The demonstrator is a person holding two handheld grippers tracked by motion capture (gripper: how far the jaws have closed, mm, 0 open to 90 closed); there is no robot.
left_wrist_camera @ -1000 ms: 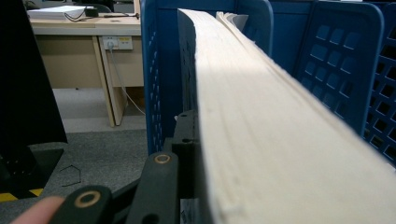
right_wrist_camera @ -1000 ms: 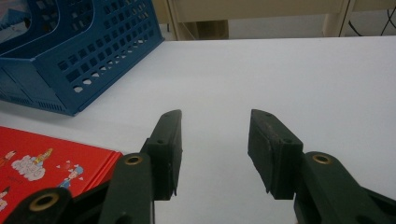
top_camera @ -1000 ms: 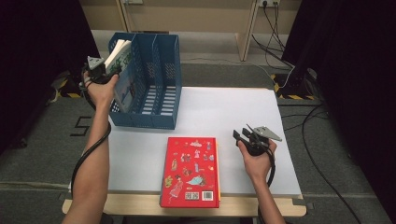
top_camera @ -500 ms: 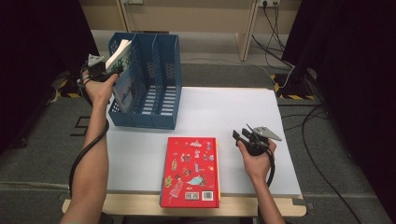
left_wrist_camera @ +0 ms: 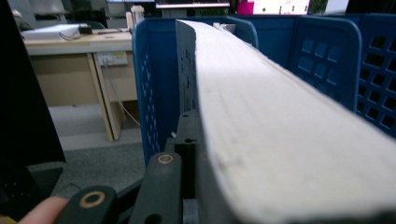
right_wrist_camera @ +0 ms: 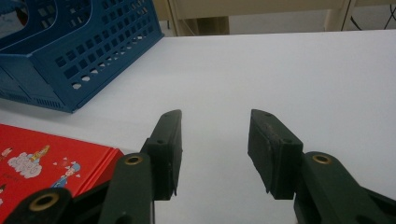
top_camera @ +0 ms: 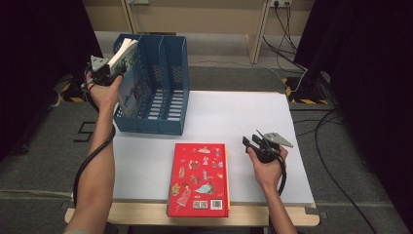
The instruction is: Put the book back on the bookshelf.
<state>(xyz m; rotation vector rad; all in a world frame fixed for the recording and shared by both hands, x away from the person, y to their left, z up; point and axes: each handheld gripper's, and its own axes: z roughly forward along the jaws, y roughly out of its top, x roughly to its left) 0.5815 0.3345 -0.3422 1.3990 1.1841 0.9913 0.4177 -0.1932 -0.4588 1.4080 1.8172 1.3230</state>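
Left gripper (top_camera: pixel 108 73): clamped on the book (top_camera: pixel 122 57), page edge up.
Book: tilted over the blue file rack (top_camera: pixel 163 92), its leftmost slot directly below; long axis along the slot.
Right gripper (right_wrist_camera: pixel 212 140): jaws apart, empty, right of the rack.

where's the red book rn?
High view: the red book lies flat at the table's near edge, just in front of the blue file rack, to the left of the right gripper.
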